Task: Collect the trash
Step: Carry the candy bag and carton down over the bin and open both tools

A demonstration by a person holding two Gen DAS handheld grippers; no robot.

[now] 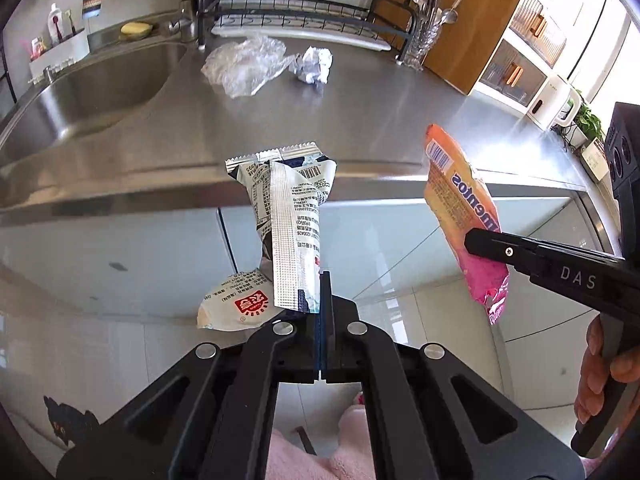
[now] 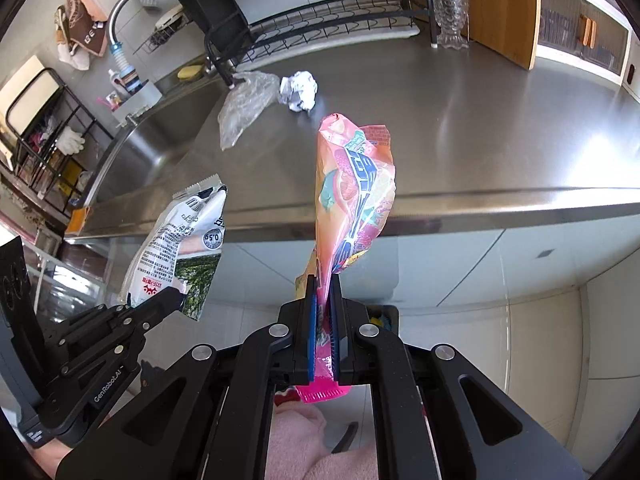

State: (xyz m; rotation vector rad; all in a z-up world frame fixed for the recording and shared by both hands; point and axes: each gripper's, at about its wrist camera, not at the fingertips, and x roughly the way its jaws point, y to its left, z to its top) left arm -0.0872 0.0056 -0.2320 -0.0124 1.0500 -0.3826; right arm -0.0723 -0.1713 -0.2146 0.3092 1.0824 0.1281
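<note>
Jaws of the left gripper (image 1: pixel 322 300) are seen clamped on the lower end of a white and silver wrapper (image 1: pixel 288 216); those of the right gripper (image 2: pixel 324 316) are clamped on the pink tail of an orange and pink candy wrapper (image 2: pixel 352 200), whose printed body stands up above the pads; both pieces are carried in the air in front of the table (image 1: pixel 380 120), clear of its front edge; neither touches the steel. The step in hand is judged to be the carry to a bin, which is not shown in either view; both grips should be kept firmly closed until each wrapper is held over the bin mouth, since thin foil is easily slipped out of pads; the two wrappers are best kept apart so that they are not tangled. Further back on the table, a crumpled clear plastic bag (image 1: pixel 244 64) and a ball of crumpled foil (image 1: pixel 316 66) are left lying just beside each other, near the sink (image 1: pixel 92 88) and the dish rack (image 1: pixel 304 16); these are judged to be collected afterwards.
</note>
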